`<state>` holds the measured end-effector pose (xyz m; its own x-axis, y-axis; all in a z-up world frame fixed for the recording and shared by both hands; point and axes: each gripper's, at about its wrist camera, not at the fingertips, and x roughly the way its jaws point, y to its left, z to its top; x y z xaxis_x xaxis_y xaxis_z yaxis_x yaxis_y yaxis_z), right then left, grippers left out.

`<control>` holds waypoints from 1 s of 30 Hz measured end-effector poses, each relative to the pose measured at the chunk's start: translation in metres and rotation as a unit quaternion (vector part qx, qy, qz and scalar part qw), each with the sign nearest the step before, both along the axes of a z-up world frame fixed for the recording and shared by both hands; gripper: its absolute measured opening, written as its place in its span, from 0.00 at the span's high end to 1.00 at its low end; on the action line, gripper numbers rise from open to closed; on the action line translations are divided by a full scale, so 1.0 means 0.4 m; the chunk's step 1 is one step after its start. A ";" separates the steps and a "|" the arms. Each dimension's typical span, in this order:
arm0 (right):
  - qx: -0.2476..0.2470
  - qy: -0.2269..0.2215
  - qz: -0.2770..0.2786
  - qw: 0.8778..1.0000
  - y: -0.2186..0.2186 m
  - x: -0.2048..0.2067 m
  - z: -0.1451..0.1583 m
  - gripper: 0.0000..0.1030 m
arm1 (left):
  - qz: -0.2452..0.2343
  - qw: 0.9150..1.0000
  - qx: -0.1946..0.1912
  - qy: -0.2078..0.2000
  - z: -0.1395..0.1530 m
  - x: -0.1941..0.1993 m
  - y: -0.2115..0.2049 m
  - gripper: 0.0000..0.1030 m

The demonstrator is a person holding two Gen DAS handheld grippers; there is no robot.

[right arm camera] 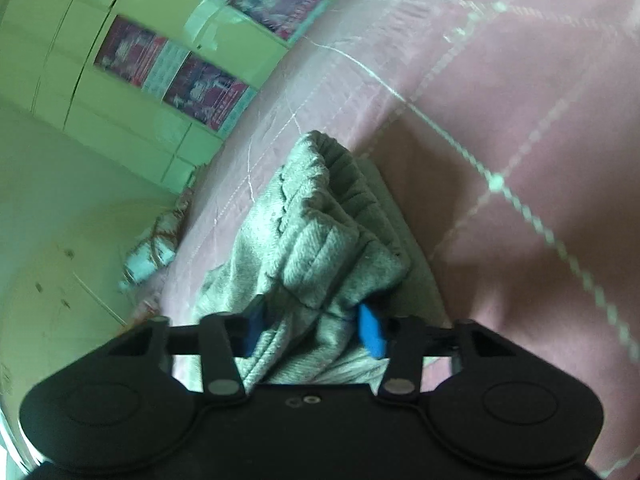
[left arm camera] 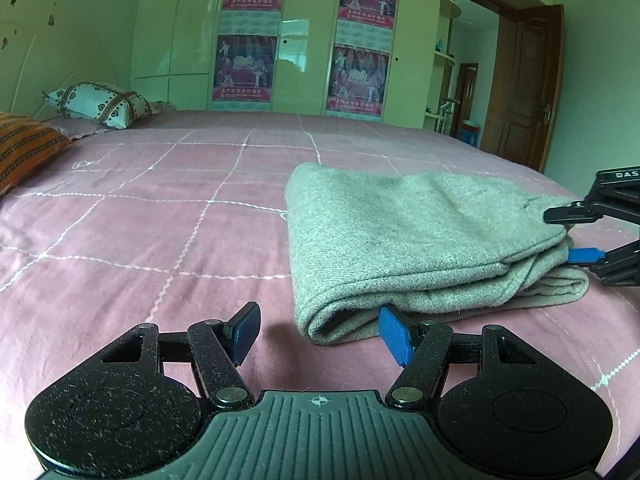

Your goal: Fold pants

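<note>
Left wrist view, read left to right.

Two pillows at 9 to 10 o'clock: one orange striped pillow point(left arm camera: 24, 148) at the frame edge, one white patterned pillow point(left arm camera: 100, 104) behind it. Both rest on the pink bedspread point(left arm camera: 140, 208), which has a grid of white stitched lines.

Left gripper point(left arm camera: 320, 334) at 6 o'clock, jaws spread wide with only bedspread between them. Its right blue pad point(left arm camera: 394, 334) sits just at the near fold of the pants; contact cannot be confirmed.

Four posters point(left arm camera: 246, 66) on the pale wardrobe point(left arm camera: 304, 36) at 12 o'clock, stacked two and two. Printing is too small to read, apart from what looks like a year number in the middle of each.

One pair of grey pants point(left arm camera: 420, 240), folded into a thick bundle, lying on the bed at 3 o'clock.

Right gripper point(left arm camera: 568, 232) enters from the right edge at 3 o'clock. White letters "DAS" are readable on its black frame; the rest is cut off.

One brown wooden door point(left arm camera: 524, 84) at 2 o'clock, standing open.

Right wrist view: right gripper point(right arm camera: 316, 328), jaws part closed, pinching a bunched end of the pants point(right arm camera: 320, 240) between two blue pads. Ribbed fabric shows at the far end. Picture blurred; poster text is unreadable.
</note>
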<state>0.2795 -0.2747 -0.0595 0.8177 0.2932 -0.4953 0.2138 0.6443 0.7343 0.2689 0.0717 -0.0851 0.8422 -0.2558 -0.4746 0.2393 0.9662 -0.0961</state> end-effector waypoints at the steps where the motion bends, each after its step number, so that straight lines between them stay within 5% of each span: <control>1: -0.007 -0.005 0.000 1.000 0.005 -0.008 0.008 0.64 | 0.000 1.000 -0.002 -0.001 -0.001 0.000 0.002 0.36; 5: -0.026 -0.013 -0.004 1.000 0.019 -0.024 0.027 0.61 | 0.000 1.000 -0.005 0.000 -0.008 0.005 0.005 0.36; 8: 0.004 0.024 -0.010 1.000 0.011 0.009 0.000 0.37 | -0.001 1.000 -0.008 -0.002 -0.009 0.004 0.008 0.36; 11: 0.008 0.045 -0.008 0.999 0.017 0.034 -0.008 0.36 | 0.000 1.000 -0.011 -0.002 -0.010 0.004 0.011 0.36; 13: -0.006 0.056 -0.008 0.998 0.022 0.039 -0.003 0.69 | 0.001 1.000 -0.014 -0.003 -0.010 0.004 0.012 0.36; 15: -0.028 0.050 0.006 0.998 0.032 0.041 0.014 0.77 | -0.005 1.000 -0.016 -0.007 -0.007 -0.001 0.010 0.36; 22: -0.106 -0.063 0.064 0.990 0.169 0.092 0.215 0.79 | -0.027 0.998 0.032 -0.037 0.025 0.000 -0.057 0.36; 26: -0.119 -0.115 0.110 0.980 0.269 0.156 0.339 0.79 | 0.018 0.999 0.011 -0.039 0.049 0.024 -0.048 0.36; 30: -0.120 -0.168 0.144 0.968 0.315 0.173 0.453 0.80 | -0.001 0.998 0.022 -0.051 0.064 0.025 -0.072 0.36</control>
